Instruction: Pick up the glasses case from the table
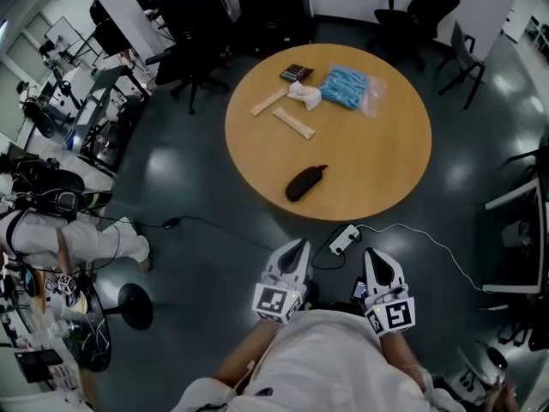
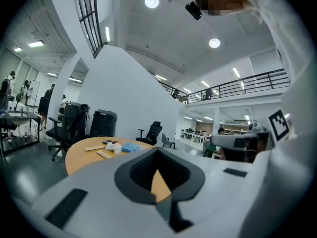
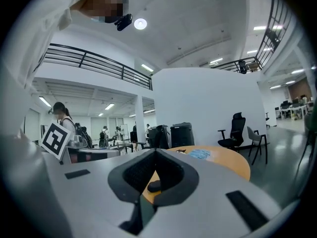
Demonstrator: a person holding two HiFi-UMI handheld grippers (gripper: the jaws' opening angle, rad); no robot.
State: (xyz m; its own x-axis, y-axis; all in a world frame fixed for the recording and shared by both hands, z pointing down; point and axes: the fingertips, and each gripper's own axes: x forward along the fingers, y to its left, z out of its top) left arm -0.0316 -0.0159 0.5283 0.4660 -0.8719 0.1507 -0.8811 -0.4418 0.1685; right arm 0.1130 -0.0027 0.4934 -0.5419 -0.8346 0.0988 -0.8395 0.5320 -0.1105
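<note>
The black glasses case (image 1: 305,183) lies on the near part of the round wooden table (image 1: 377,170), slanted, with nothing touching it. Both grippers hover over the floor in front of the table, short of its near edge. My left gripper (image 1: 298,244) is shut and empty, pointing toward the case from just below it. My right gripper (image 1: 375,252) is beside it to the right, jaws together, also empty. In the right gripper view the case (image 3: 154,186) shows as a dark lump through the jaw opening. The left gripper view shows only the table (image 2: 84,155) ahead.
At the table's far side lie a calculator (image 1: 296,73), a bag of blue items (image 1: 347,87), a white crumpled thing (image 1: 305,95) and two wooden sticks (image 1: 293,123). A power strip (image 1: 345,238) with cables lies on the floor by the grippers. Office chairs (image 1: 433,7) stand behind.
</note>
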